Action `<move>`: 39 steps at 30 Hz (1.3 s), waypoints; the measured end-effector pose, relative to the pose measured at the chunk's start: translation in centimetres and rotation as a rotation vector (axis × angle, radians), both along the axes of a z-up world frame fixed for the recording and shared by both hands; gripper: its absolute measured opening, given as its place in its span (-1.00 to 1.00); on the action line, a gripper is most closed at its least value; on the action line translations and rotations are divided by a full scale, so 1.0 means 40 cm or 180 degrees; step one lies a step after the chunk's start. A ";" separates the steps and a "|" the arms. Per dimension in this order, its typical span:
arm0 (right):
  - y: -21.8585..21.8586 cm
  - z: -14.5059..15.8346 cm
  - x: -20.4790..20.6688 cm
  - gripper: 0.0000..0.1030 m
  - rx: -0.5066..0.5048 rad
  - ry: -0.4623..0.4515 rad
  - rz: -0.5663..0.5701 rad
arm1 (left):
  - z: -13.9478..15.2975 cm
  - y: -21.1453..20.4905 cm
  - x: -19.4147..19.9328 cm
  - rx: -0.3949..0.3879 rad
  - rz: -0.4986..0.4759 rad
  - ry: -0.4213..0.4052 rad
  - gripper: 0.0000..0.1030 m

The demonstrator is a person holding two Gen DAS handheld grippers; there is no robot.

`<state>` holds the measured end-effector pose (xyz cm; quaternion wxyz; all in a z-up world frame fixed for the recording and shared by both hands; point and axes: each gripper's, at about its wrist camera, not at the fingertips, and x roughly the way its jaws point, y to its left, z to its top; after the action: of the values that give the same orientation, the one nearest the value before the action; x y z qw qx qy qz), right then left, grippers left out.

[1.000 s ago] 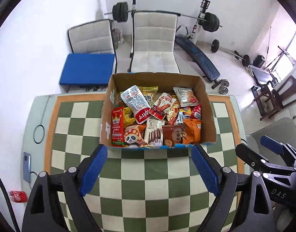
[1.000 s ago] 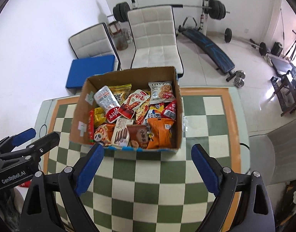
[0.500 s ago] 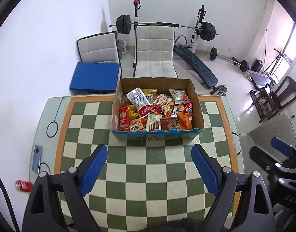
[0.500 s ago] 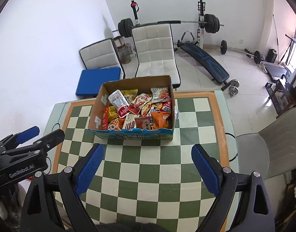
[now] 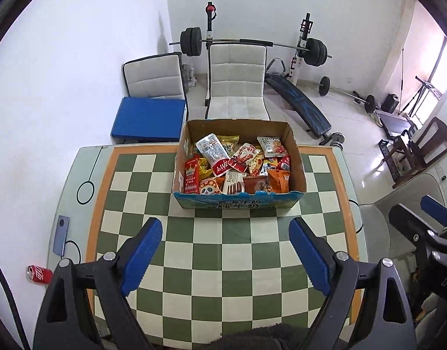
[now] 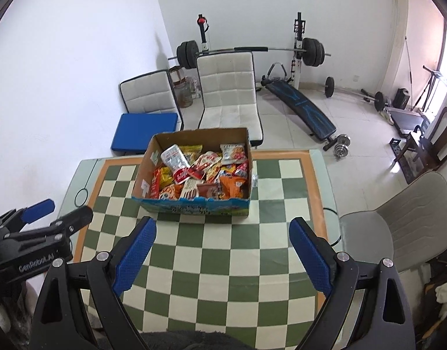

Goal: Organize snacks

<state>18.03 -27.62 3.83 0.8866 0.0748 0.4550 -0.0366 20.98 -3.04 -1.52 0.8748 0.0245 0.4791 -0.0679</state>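
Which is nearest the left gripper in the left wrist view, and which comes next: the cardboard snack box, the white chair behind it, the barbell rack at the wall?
1. Cardboard snack box: on the checkered table, just ahead of the left gripper.
2. White chair: on the floor behind the box.
3. Barbell rack: against the far wall.

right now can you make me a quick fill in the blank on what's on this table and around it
1. The snack packets lie inside a ___ box.
2. Between the fingers of the left gripper there is ___.
3. The tabletop has a green and white ___ pattern.
4. The red can lies on its ___.

Missing words: cardboard; nothing; checkered; side
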 end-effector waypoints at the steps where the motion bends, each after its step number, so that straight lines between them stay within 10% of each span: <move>1: 0.001 0.001 0.003 0.84 -0.0026 -0.0017 -0.0007 | 0.000 -0.001 0.003 0.0008 0.0005 -0.0008 0.73; 39: -0.033 -0.024 0.070 0.85 -0.0118 -0.0084 -0.0121 | 0.003 -0.024 0.030 0.0055 0.0016 -0.0094 0.73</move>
<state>20.84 -28.93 2.87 0.8929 0.0676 0.4410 -0.0609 22.19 -4.01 -1.42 0.8817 0.0319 0.4667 -0.0613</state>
